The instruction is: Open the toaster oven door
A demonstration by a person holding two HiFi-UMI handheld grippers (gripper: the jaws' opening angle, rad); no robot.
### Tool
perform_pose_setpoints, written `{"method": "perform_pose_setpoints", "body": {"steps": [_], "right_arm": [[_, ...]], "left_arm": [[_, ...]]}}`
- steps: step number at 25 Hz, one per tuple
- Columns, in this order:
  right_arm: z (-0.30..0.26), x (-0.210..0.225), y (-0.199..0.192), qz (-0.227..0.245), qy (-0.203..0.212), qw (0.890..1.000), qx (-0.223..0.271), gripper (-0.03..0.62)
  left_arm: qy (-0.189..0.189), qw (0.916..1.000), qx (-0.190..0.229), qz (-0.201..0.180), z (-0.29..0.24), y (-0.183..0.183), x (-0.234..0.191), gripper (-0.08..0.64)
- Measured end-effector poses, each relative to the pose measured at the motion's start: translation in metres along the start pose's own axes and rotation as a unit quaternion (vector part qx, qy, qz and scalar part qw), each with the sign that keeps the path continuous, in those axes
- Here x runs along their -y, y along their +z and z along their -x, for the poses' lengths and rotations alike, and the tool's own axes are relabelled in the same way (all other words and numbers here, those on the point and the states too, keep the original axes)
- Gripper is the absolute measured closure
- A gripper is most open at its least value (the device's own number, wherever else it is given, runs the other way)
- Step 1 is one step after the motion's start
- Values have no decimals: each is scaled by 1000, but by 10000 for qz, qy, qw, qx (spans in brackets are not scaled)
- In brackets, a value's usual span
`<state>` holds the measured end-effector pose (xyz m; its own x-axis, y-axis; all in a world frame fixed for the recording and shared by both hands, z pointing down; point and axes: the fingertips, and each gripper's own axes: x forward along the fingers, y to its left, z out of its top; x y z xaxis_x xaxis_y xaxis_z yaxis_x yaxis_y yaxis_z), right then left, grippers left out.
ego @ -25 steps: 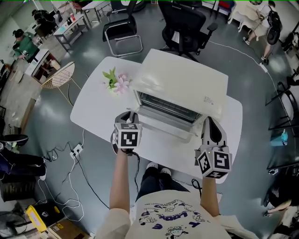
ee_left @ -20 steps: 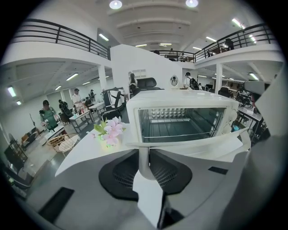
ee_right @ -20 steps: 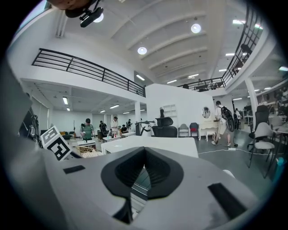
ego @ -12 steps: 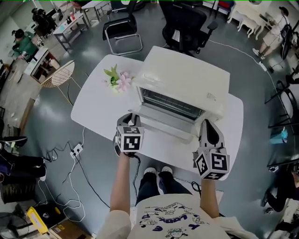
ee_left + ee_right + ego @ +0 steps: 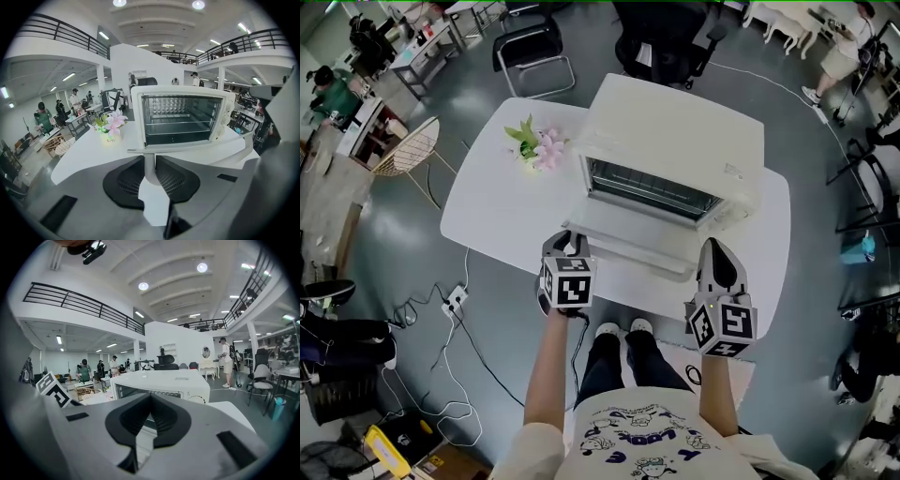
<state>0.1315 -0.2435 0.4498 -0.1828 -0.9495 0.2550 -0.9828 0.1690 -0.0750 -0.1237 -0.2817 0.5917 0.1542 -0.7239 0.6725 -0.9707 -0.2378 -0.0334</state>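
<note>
A: So, is the door down yet?

B: Pretty much. On the table (image 5: 487, 217) the toaster oven (image 5: 675, 141) shows its bare rack, and the door (image 5: 623, 236) lies folded flat just ahead of the left gripper (image 5: 569, 244), whose fingers pinch the handle (image 5: 148, 169) post.

A: And the right gripper (image 5: 150, 401)?

B: Closed on nothing, beside the door's other end. Only letting go remains, I'd judge.
</note>
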Motion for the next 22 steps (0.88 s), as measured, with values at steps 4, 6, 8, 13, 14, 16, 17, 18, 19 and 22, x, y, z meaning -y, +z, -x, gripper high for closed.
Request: {"method": "perform_pose_setpoints", "body": {"steps": [4,6,8,13,14,16,17,18,19,22], "right_arm": [[5,-5,-11,11,-76,9999,-104,595],[8,-8,-18,17,-108,9998,-167,595],[9,-11,-25,28,-127,9997,-224,595],[12,-19,-36,46,-155,9993,-339,595],[13,-20,-38,42,-158,9992,-355,595],[13,-23,-43,41,-157,9991,-391,595],[13,-25,-46,47,-158,9990,-411,595],[12,-26,-48,55,-162,9989,-427,595],[12,-27,-50,61,-167,9989,-440,595],[11,-30,-56,64,-193,9986,-486,595]], "left_arm": [[-73,10000,3,-7,-1,-13,-1,480],[-124,9999,-20,-14,-1,-20,-1,480],[-164,9998,-55,-26,-2,-27,-1,480],[-269,9995,-147,-37,-4,-43,-2,480],[-290,9994,-166,-42,-5,-46,-2,480],[-323,9993,-209,-41,-6,-52,-1,480],[-337,9992,-222,-38,-7,-56,-1,480],[-349,9991,-227,-35,-8,-59,-2,480],[-362,9991,-233,-31,-9,-62,-2,480],[-412,9987,-307,-6,-13,-73,-2,480]]}}
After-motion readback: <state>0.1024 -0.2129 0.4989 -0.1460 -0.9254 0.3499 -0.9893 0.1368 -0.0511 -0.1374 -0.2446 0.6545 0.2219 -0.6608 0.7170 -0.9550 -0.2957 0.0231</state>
